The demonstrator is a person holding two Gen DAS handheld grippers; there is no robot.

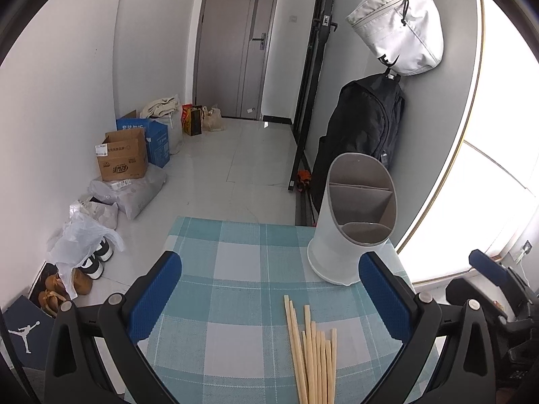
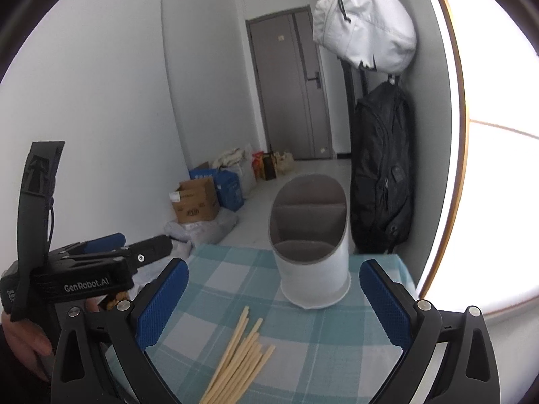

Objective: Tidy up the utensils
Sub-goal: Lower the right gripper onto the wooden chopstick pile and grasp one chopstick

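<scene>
A bundle of several wooden chopsticks [image 1: 311, 353] lies on the teal checked tablecloth [image 1: 219, 266], near the front edge. It also shows in the right wrist view [image 2: 239, 360]. A white utensil holder [image 1: 353, 222] with a slanted grey divided opening stands upright at the far right of the table; it also shows in the right wrist view [image 2: 311, 239]. My left gripper [image 1: 269, 299] is open and empty above the table, behind the chopsticks. My right gripper [image 2: 273, 303] is open and empty, with the chopsticks below between its fingers.
The table is small, with edges close on every side. A black backpack [image 1: 360, 134] and a white bag [image 1: 401, 27] hang on the wall behind the holder. Boxes [image 1: 123, 156], bags and shoes line the floor at left. The left gripper's body [image 2: 84, 276] shows at left.
</scene>
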